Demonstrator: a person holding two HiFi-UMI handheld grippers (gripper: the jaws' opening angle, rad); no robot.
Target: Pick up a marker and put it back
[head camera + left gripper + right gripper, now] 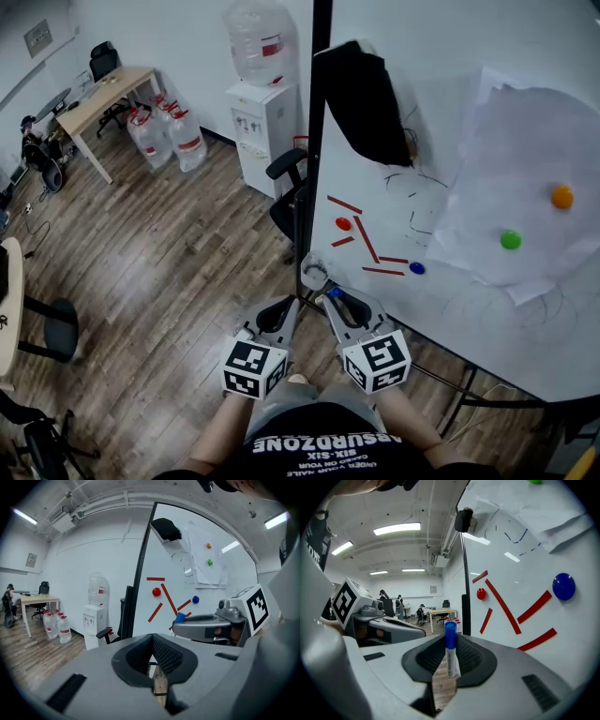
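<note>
So the marker (pixel 450 634) is clamped in the right gripper (pixel 331 300). The white body is squeezed between the pads and the blue cap is poking up above them, more or less upright. It's held off the floor, close to the whiteboard (pixel 450 309), near its dark left edge and not touching it as far as can be seen.

The left gripper (pixel 153 654) is clenched on nothing. The pads are pressed together at the tips and only wood floor (pixel 187 272) is seen through the gap lower down. The two grippers are held side by side, just apart, with the marker cubes toward the person.

On the board, a few red strips (pixel 366 239) are stuck around a red magnet (pixel 343 223), with a blue magnet (pixel 417 268) just to their right. Green (pixel 510 240) and orange (pixel 562 196) ones are pinned on a crumpled paper sheet (pixel 525 141). A black cloth (pixel 370 103) is hung over the top corner. A water cooler (pixel 262 122) and a desk (pixel 108 94) are seen further back.
</note>
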